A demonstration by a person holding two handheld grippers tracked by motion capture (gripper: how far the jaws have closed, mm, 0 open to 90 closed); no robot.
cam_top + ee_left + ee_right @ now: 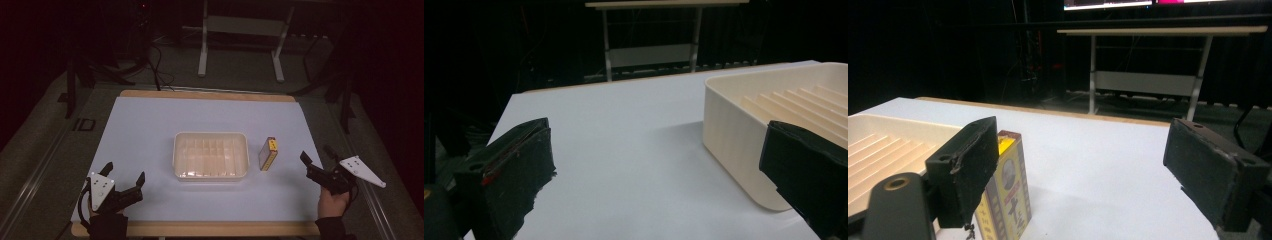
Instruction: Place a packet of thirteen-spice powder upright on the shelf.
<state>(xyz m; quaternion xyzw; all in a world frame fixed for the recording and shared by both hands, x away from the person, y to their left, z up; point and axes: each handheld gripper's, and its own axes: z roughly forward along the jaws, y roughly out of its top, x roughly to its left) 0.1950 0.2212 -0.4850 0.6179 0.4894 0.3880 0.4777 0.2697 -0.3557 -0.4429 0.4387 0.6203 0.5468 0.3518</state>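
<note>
Yellow cardboard marks the small upright box (268, 153), printed with a film-strip pattern and standing on the pale blue worktop (150, 130) just to the right of the cream ribbed plastic tray (210, 155), near it but not touching as far as the high view shows. The right claw (306, 163) sits near the worktop's right edge with both jaws spread wide and nothing between them; the box lies ahead of it and to its left, with bare worktop between. In the right gripper view the box (1007, 195) stands partly behind the left-hand jaw rather than in the gap, so by my reading the claw would have to shift toward the tray (883, 150) before it could close around the box. The box's long axis in plan runs roughly front to back, slightly slanted, with its narrow width across the table. The left claw (124, 177), also wide open and empty, rests at the near left corner, well apart from the box with the tray (744, 135) between them, so the right hand is clearly the nearer one.
</note>
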